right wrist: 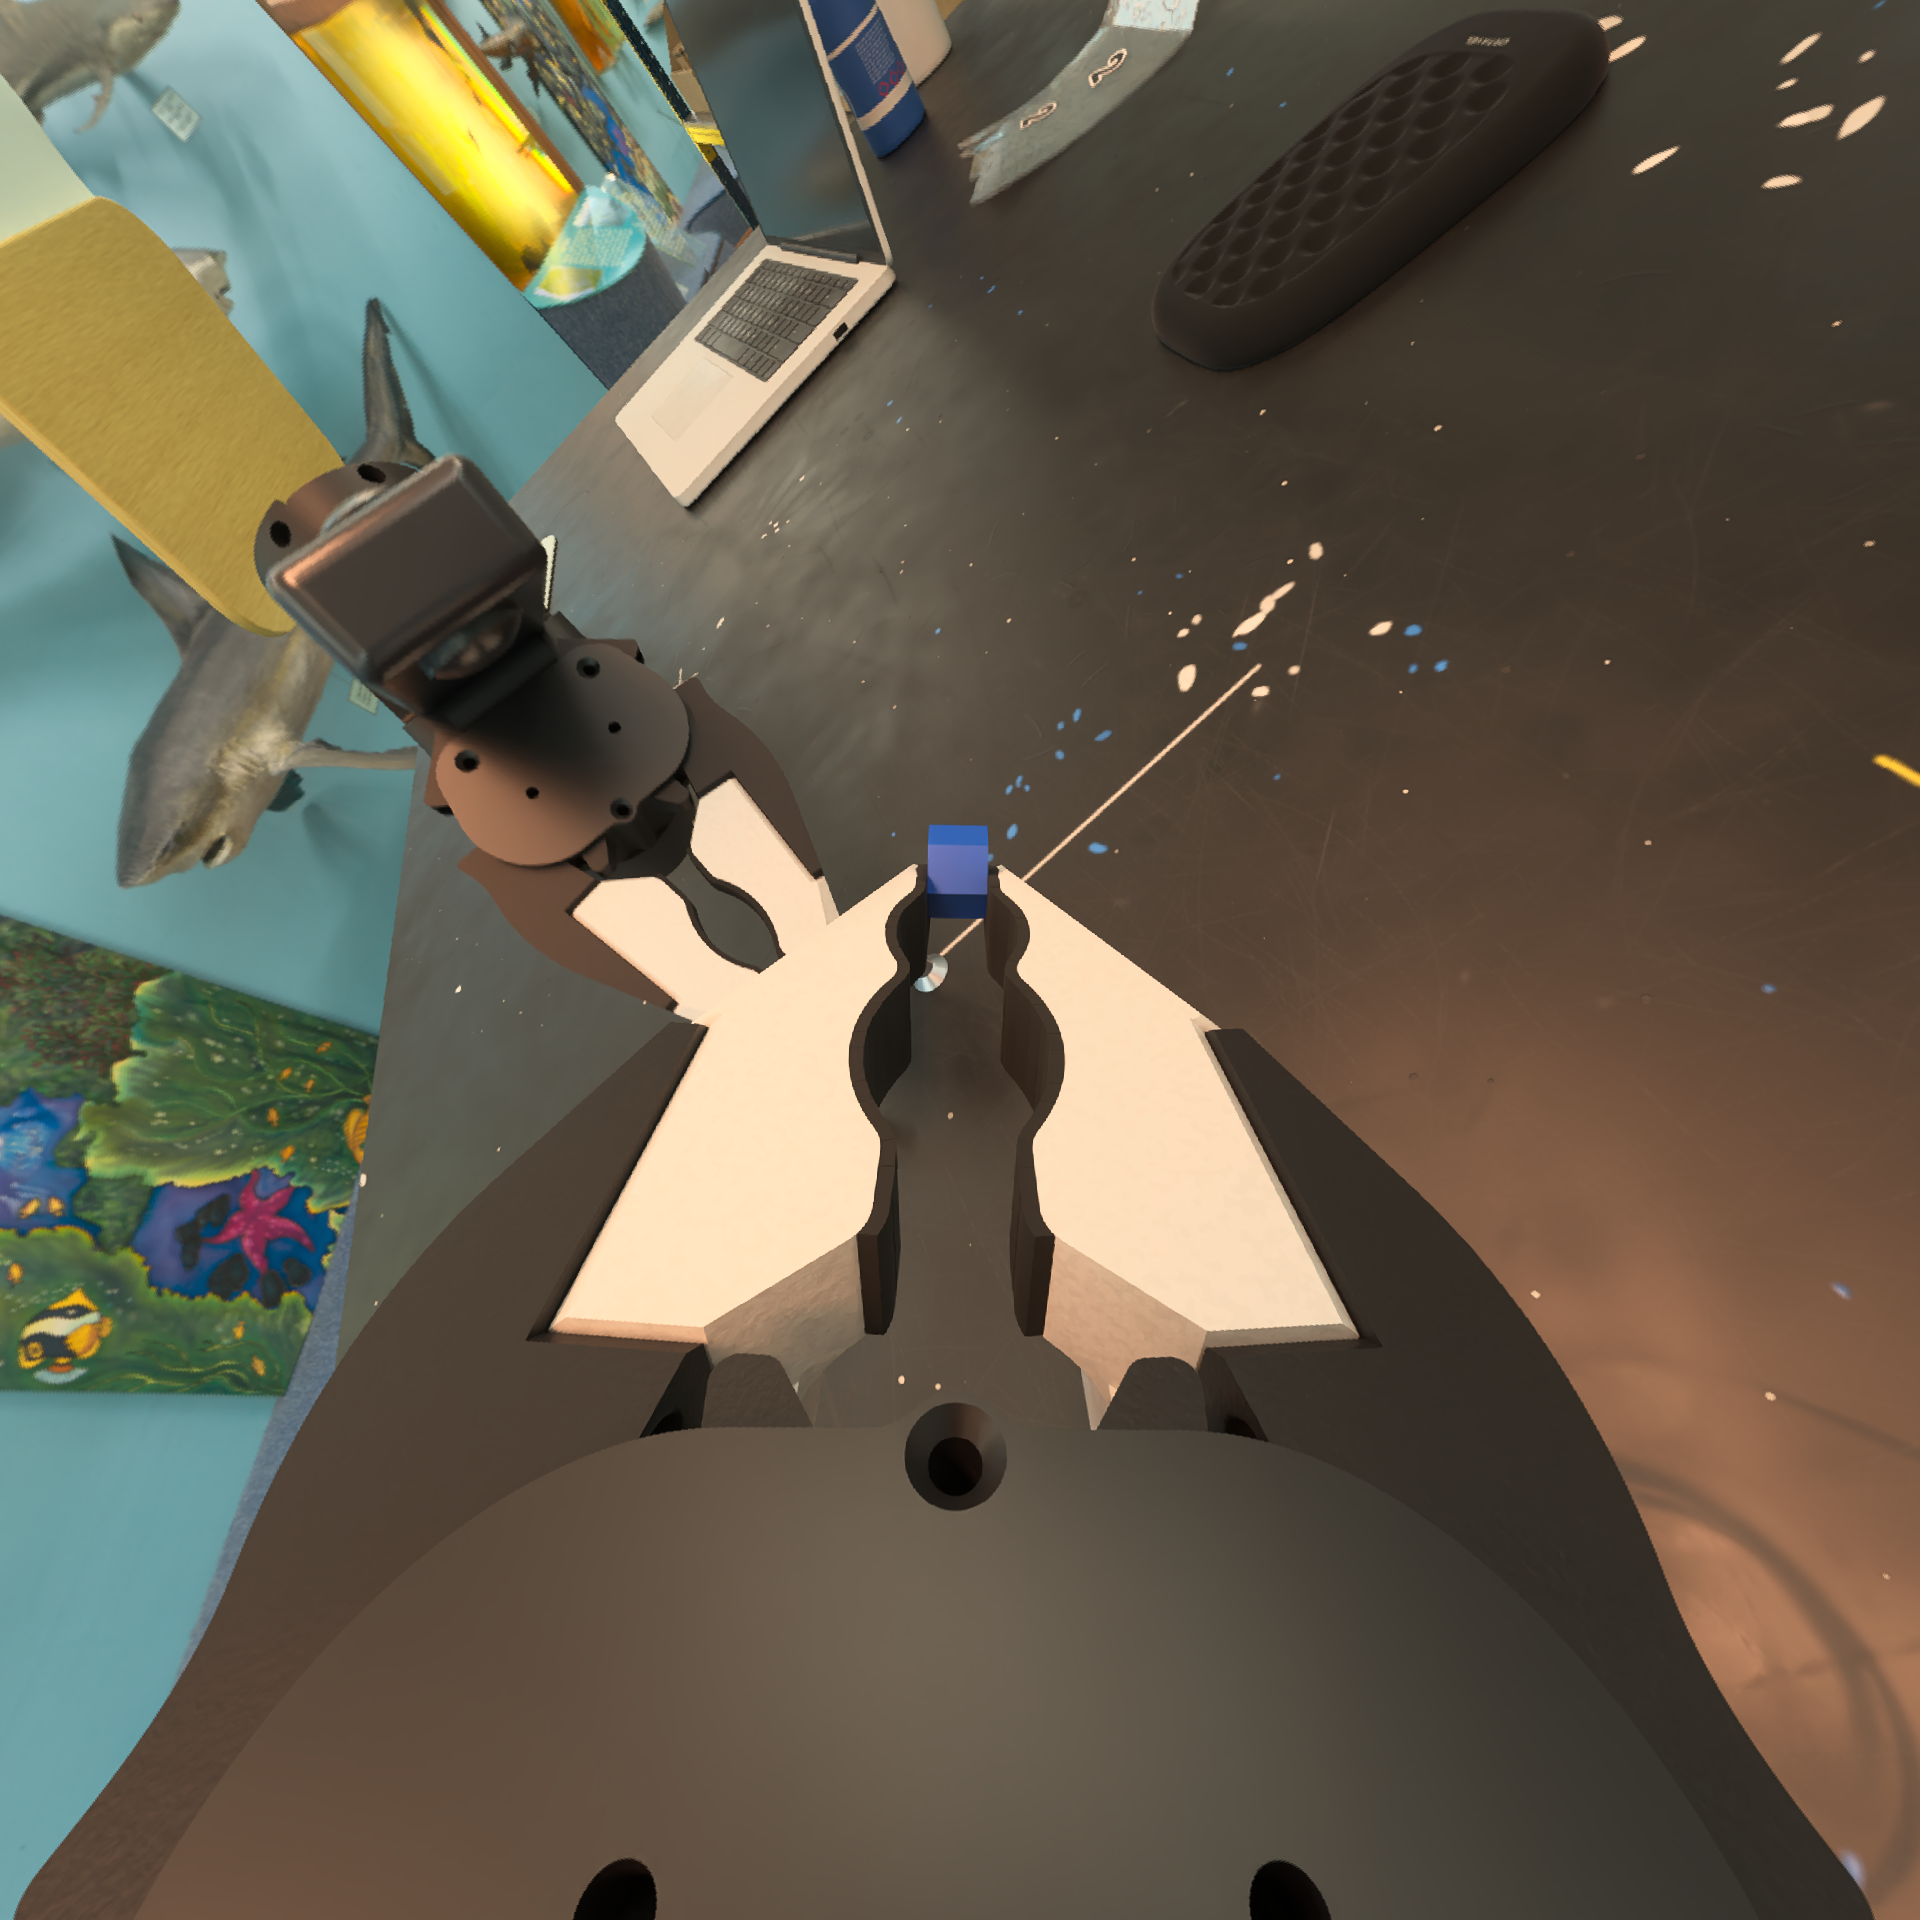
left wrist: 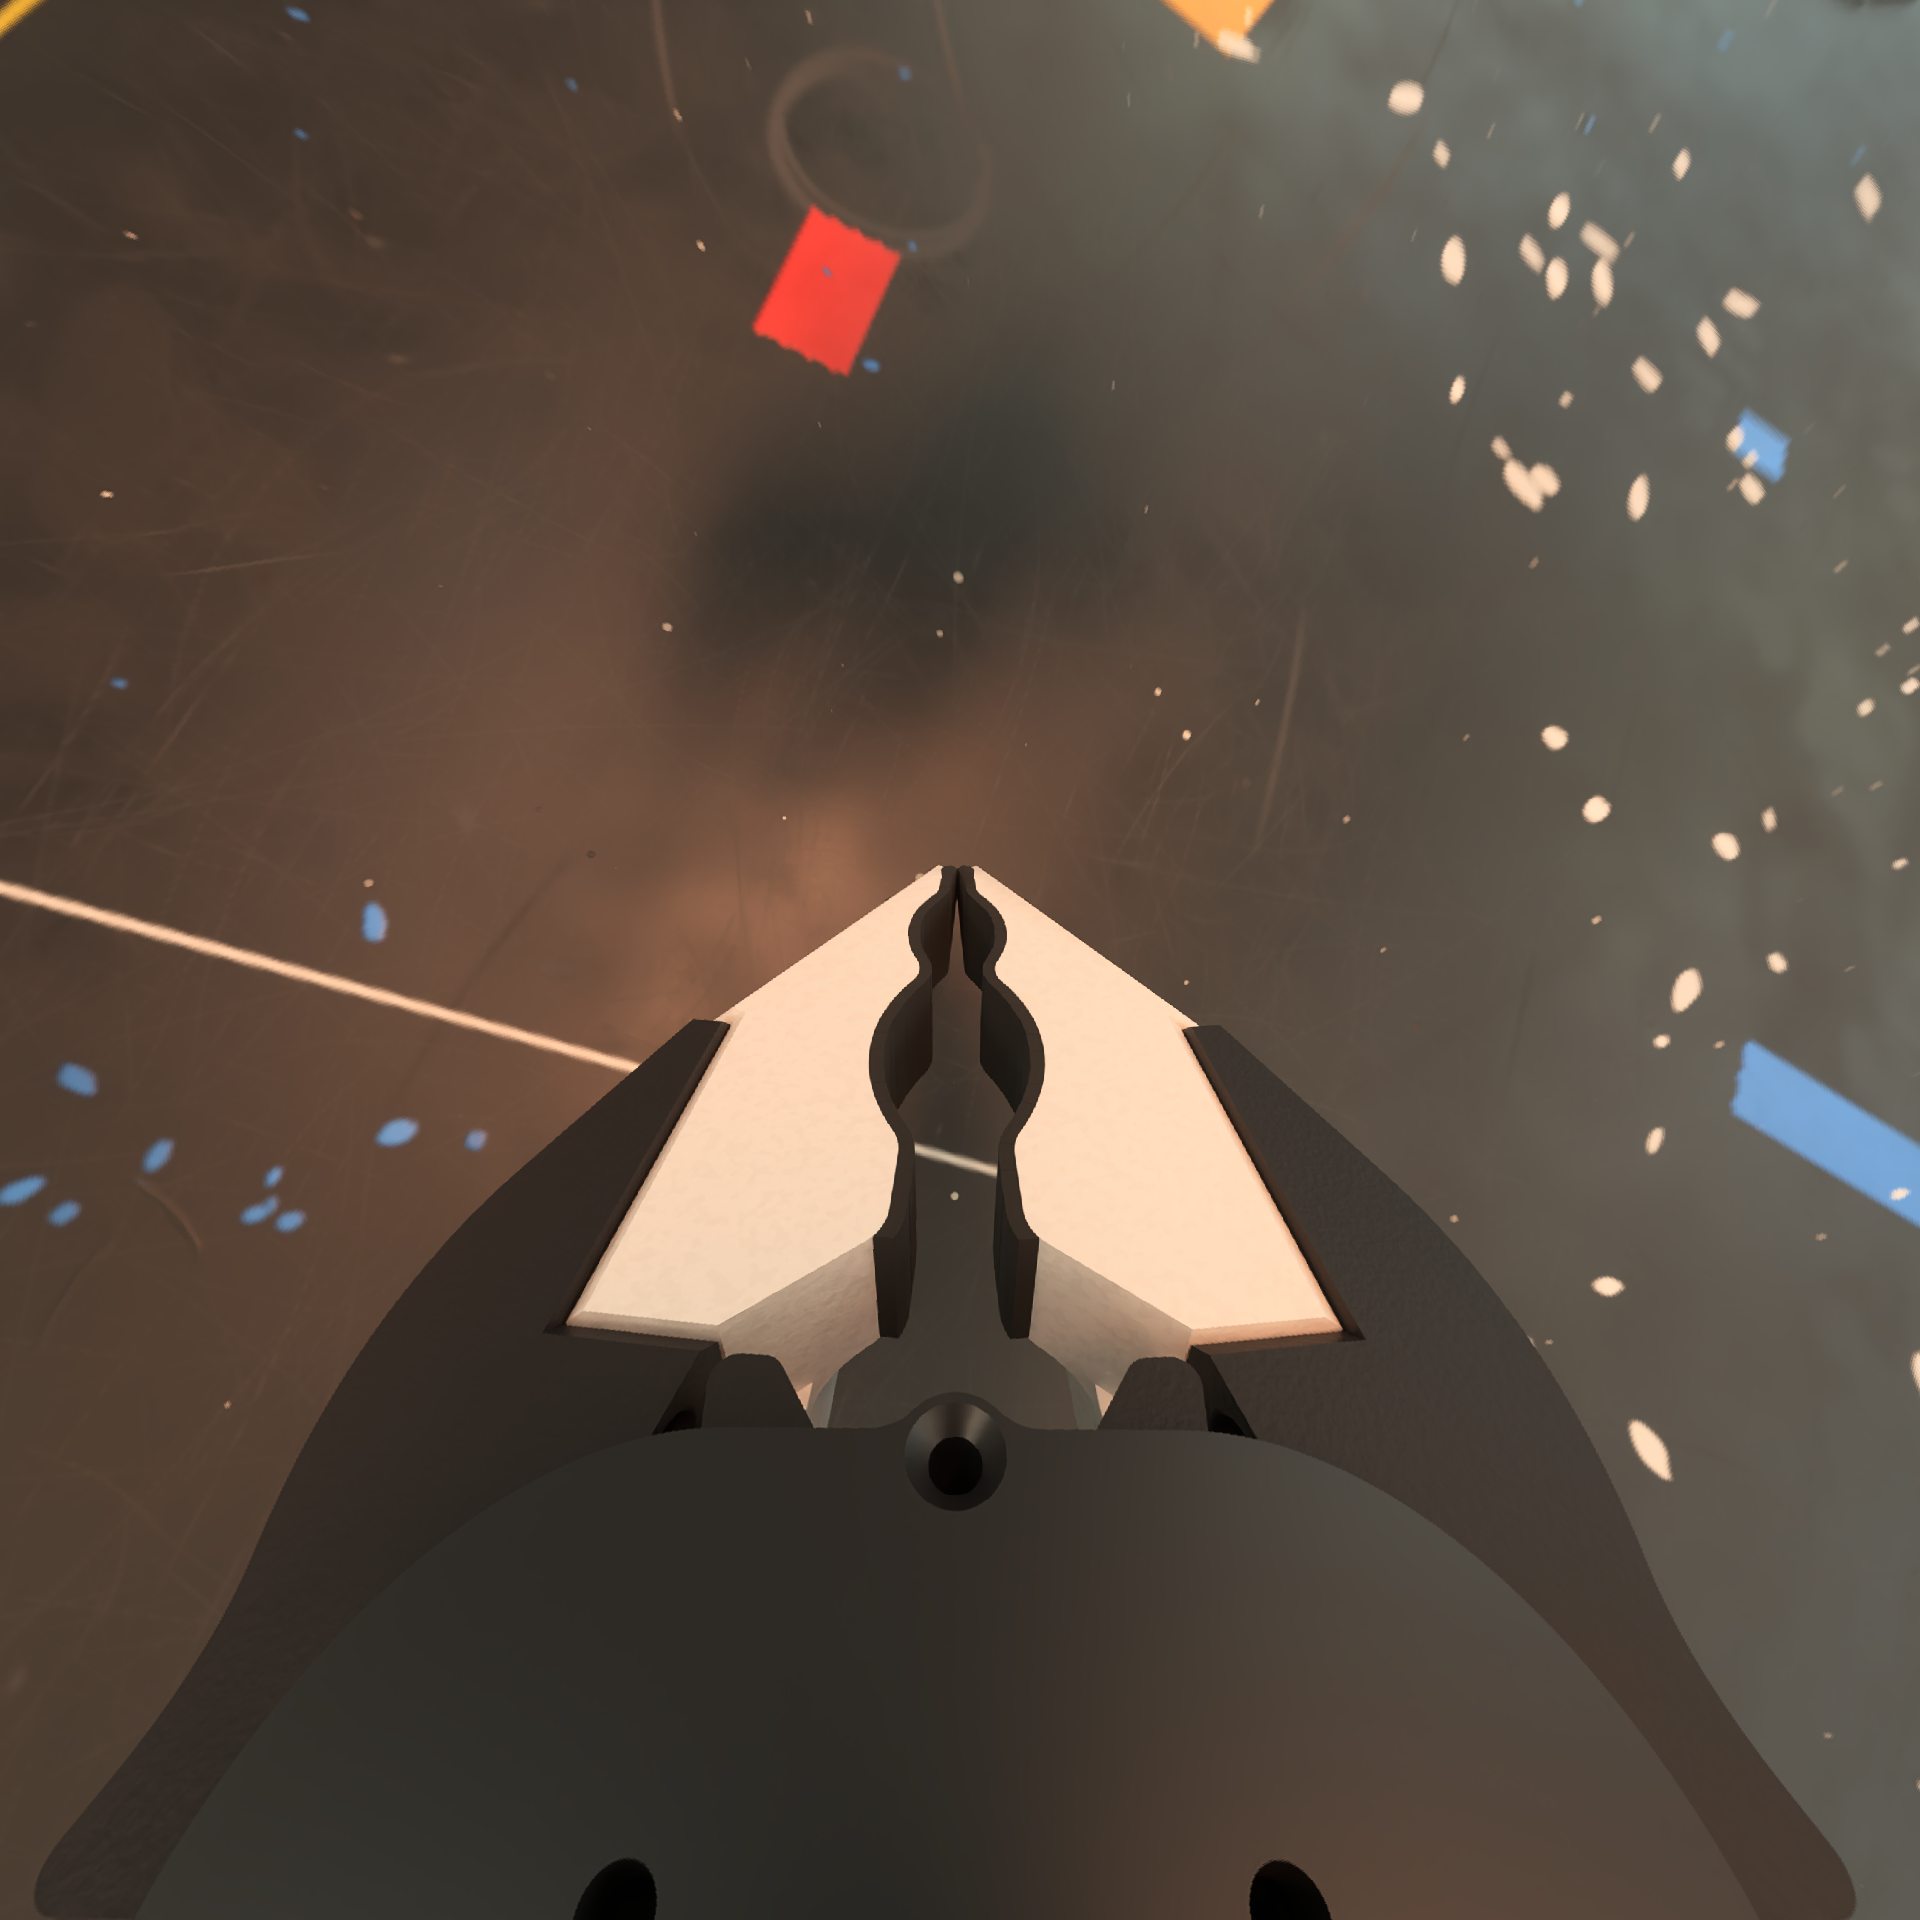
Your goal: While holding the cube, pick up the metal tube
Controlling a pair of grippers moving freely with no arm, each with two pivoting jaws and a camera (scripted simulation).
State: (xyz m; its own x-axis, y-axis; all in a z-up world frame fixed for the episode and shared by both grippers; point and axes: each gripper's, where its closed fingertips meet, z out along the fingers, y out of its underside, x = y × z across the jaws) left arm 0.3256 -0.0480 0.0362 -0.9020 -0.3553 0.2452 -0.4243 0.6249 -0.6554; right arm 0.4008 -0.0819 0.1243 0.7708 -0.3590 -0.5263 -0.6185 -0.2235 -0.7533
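Observation:
My right gripper (right wrist: 956, 883) is shut on a small blue cube (right wrist: 956, 868), held at the fingertips above the dark table (right wrist: 1455, 935). The metal tube (right wrist: 1122, 790) is a thin pale rod lying on the table, and its silver ring end (right wrist: 928, 977) shows between my right fingers. In the left wrist view the tube (left wrist: 312, 977) runs from the left edge and passes under my left gripper (left wrist: 956, 878). That gripper is shut with its tips touching and holds nothing. It also shows in the right wrist view (right wrist: 769, 940), just left of my right gripper, tips hidden.
An open laptop (right wrist: 748, 353), a blue can (right wrist: 883, 94) and a black wrist rest (right wrist: 1371, 187) stand at the far end. The table edge (right wrist: 416, 935) runs along the left. Red tape (left wrist: 826, 291) and blue tape (left wrist: 1829, 1127) lie flat on the table.

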